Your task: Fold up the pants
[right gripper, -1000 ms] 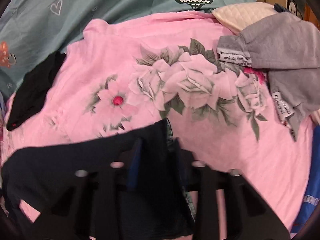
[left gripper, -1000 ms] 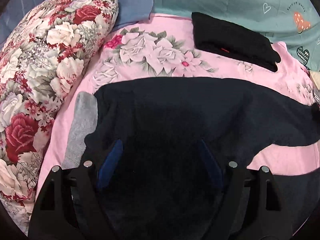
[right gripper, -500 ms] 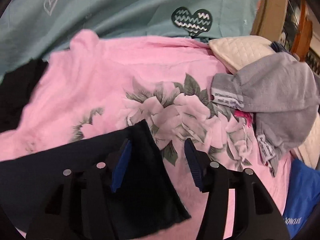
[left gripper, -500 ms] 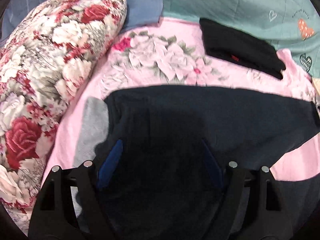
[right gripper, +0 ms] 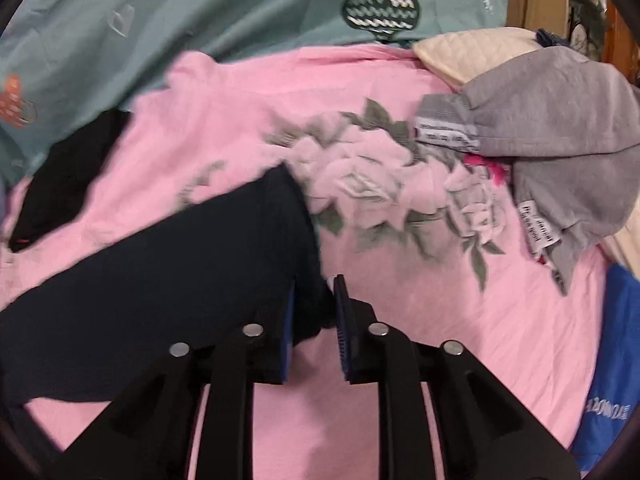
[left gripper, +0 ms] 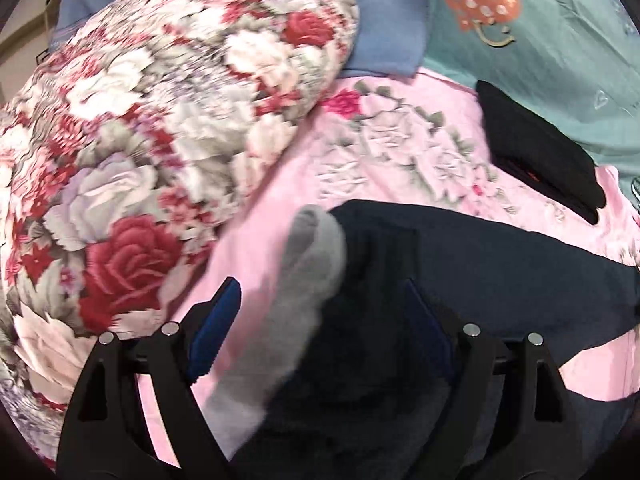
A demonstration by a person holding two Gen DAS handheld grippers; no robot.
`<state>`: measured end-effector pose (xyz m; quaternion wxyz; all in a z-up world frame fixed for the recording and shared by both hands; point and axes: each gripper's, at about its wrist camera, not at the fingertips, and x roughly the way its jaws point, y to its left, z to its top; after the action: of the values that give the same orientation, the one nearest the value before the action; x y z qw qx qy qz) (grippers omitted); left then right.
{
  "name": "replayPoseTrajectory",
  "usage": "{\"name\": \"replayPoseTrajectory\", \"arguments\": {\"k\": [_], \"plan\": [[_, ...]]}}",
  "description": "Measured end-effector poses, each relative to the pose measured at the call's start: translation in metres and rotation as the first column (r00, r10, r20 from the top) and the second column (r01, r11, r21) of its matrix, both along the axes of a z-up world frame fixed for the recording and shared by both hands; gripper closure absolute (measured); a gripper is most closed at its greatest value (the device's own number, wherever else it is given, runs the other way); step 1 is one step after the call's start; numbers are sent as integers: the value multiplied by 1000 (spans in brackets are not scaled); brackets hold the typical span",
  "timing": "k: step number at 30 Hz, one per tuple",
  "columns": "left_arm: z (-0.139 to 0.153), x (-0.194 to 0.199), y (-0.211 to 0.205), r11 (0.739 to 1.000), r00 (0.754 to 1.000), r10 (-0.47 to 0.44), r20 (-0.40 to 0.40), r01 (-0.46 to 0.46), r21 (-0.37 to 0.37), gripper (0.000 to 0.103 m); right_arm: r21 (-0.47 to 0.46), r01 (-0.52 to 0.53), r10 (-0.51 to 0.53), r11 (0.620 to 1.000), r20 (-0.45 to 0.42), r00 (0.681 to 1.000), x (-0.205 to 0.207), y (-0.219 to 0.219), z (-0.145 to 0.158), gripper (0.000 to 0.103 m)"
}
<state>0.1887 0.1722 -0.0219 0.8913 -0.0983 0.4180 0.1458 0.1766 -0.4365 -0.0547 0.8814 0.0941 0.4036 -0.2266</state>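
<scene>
R gripper has just been closing: a sec ago it was clamped on the pants' hem, then it sprang apart off the cloth, and now the jaws have come in again w/ the hem corner between the blue pads. Pads look close on the cloth but a sliver of gap shows on the R side, so can't tell if it's a firm pinch yet. Probably a re-grip at a better spot on the cuff.

L gripper is spread wide, holding nothing. View has slid L vs. a sec ago: before, both pads sat over dark cloth; now the L pad is over the pink sheet and the grey band lies between the jaws. Looks like it's lining up on the waistband end.

Meaning: pants lie flat on the sheet, spread lengthwise btw the two grippers, no fold made yet. Next is likely both ends pinched, then one brought over the other.

Count:
- pants: 1
- grippers: 2
- black folded item: 1
- floral pillow: 1
- grey garments: 1 heap, looks like 2 pcs (2 labels)
- blue bag: 1
- cream quilted pad: 1
</scene>
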Motion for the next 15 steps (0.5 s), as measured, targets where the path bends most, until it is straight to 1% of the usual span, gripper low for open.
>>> {"name": "replayPoseTrajectory", "arguments": {"k": [1,2,3,5,6,7,8,9,10,12,14,15], "plan": [[1,0,5,1000,1000,-3,-1,3,3,19,-58,46,-48,997,-28,998,4,-4,-3,27],[1,1,7,1000,1000,-5,-4,5,14,19,-98,77,-82,992,-51,995,6,-6,0,24],[1,2,9,1000,1000,-8,-6,8,29,19,-123,94,-101,988,-57,993,7,-4,12,24],[0,8,12,999,1000,-17,-9,18,38,18,-162,158,-160,974,3,987,2,6,33,24],[-3,12,13,999,1000,-25,-14,25,21,18,-180,164,-159,970,44,986,0,17,43,24],[-6,17,14,1000,999,-31,-24,31,-2,18,-179,86,-73,980,78,994,3,38,53,23],[-12,24,15,999,999,-31,-42,30,-25,18,-165,-5,16,986,66,998,10,56,55,23],[-16,29,14,999,998,-32,-55,30,-39,18,-156,-64,72,986,47,996,15,69,56,23],[-18,33,14,998,997,-41,-64,38,-50,18,-156,-148,151,977,12,988,26,95,54,23],[-19,41,9,998,996,-66,-66,64,-29,18,-167,-229,233,959,5,972,37,128,52,23],[-16,47,6,997,996,-75,-42,76,14,18,-150,-342,347,928,9,938,53,166,47,23],[-15,50,6,996,997,-67,-29,69,50,18,-148,-381,385,913,-2,923,62,182,43,23]]}}
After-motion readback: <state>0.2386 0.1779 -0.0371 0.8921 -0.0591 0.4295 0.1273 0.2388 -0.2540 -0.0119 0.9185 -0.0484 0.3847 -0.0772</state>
